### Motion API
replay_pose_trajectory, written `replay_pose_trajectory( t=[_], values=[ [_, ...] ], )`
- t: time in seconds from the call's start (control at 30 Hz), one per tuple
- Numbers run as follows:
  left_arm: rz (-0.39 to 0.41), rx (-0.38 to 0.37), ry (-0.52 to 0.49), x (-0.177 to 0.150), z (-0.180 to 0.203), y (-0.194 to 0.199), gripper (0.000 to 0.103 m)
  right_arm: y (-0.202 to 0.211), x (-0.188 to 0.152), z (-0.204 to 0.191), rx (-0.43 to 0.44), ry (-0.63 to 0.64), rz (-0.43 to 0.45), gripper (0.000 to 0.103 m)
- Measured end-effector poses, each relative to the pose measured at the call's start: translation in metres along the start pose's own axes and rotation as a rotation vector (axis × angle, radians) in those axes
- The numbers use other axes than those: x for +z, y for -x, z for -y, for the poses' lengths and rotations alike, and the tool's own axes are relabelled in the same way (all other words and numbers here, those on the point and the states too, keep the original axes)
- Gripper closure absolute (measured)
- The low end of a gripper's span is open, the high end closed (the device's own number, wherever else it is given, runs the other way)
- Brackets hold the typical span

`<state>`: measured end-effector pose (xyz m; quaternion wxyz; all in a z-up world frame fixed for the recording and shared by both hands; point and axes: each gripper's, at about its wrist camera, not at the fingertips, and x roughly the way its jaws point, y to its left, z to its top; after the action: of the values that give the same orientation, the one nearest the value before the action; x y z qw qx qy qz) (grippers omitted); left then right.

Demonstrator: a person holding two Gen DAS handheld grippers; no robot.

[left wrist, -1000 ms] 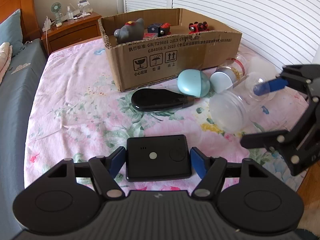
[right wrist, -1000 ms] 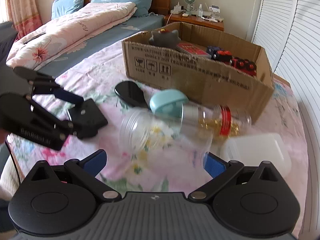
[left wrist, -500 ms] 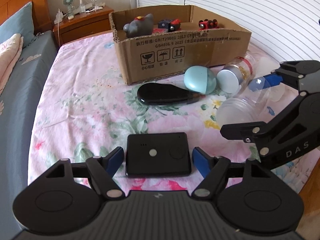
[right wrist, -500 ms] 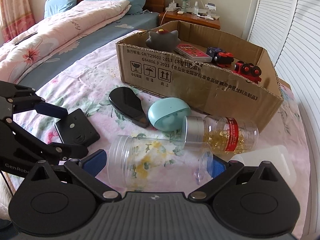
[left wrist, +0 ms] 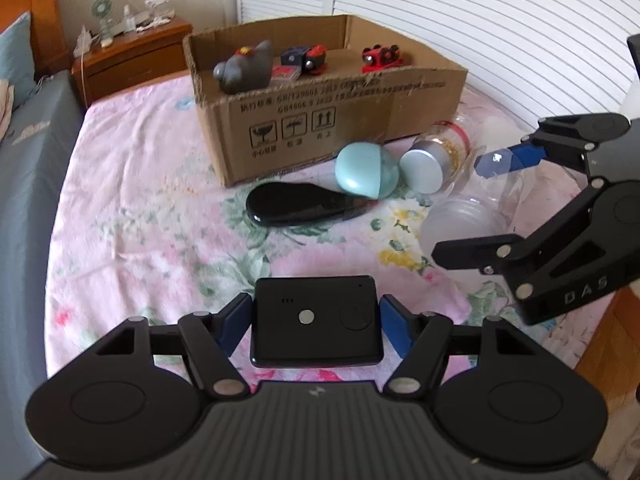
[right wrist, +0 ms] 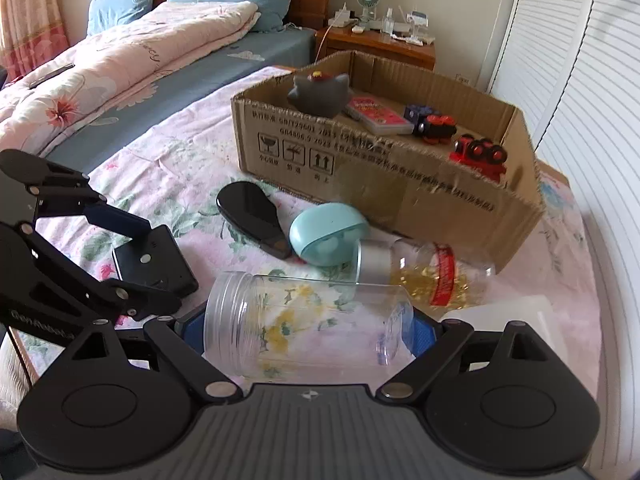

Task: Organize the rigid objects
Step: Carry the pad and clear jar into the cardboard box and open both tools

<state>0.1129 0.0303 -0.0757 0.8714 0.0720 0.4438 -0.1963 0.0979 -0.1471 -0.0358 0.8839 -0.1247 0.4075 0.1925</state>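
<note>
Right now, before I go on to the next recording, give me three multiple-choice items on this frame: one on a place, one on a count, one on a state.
1. Where does the teal egg-shaped case lie?
A. in the cardboard box
B. on the bedspread in front of the box
C. on the nightstand

2. How many toy trains are in the cardboard box?
A. two
B. four
C. none

3. How is the clear empty jar placed?
A. upright with its lid on
B. on its side, between the right gripper's fingers
C. inside the box

Answers: 1 B, it rests on the floral cover beside the black oval device. 2 A, one dark, one red. 3 B, it lies sideways in the right gripper, mouth open.
</note>
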Motion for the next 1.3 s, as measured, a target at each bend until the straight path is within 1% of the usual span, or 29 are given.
replay_pose_trajectory(
  t=[0.23,0.33,0.53,0.7,0.8,0.9,1.07,1.13,1.23,1.3],
  values=[
    [0.001,-0.019,-0.048,0.011,-0.001,0.018,0.034,0.016,0.002,0.011,-0.007,0.006,0.013,0.009],
    [0.015,-0.024,-0.069,0.02,0.0,0.026,0.034,0.024,0.006,0.016,-0.012,0.011,0.03,0.009],
    [0.063,-0.046,-0.084,0.044,0.001,0.04,0.034,0.043,0.028,0.029,-0.034,0.023,0.095,0.009],
    [0.139,-0.03,-0.087,0.078,-0.005,0.051,0.034,0.046,0.056,0.045,-0.06,0.011,0.148,0.009],
    [0.175,-0.008,-0.095,0.104,-0.01,0.055,0.034,0.04,0.073,0.054,-0.08,0.002,0.167,0.009],
    [0.196,0.02,-0.094,0.134,-0.019,0.051,0.034,0.027,0.089,0.061,-0.075,-0.021,0.17,0.009],
    [0.197,0.048,-0.068,0.18,-0.029,0.033,0.034,-0.004,0.109,0.063,-0.082,-0.034,0.146,0.009],
    [0.196,0.053,-0.06,0.195,-0.033,0.024,0.034,-0.016,0.114,0.064,-0.065,-0.049,0.138,0.009],
    [0.172,0.059,-0.042,0.212,-0.037,0.008,0.034,-0.029,0.117,0.064,-0.045,-0.057,0.117,0.009],
    [0.159,0.069,-0.033,0.221,-0.04,-0.004,0.034,-0.034,0.116,0.062,-0.014,-0.056,0.107,0.0]
  ],
)
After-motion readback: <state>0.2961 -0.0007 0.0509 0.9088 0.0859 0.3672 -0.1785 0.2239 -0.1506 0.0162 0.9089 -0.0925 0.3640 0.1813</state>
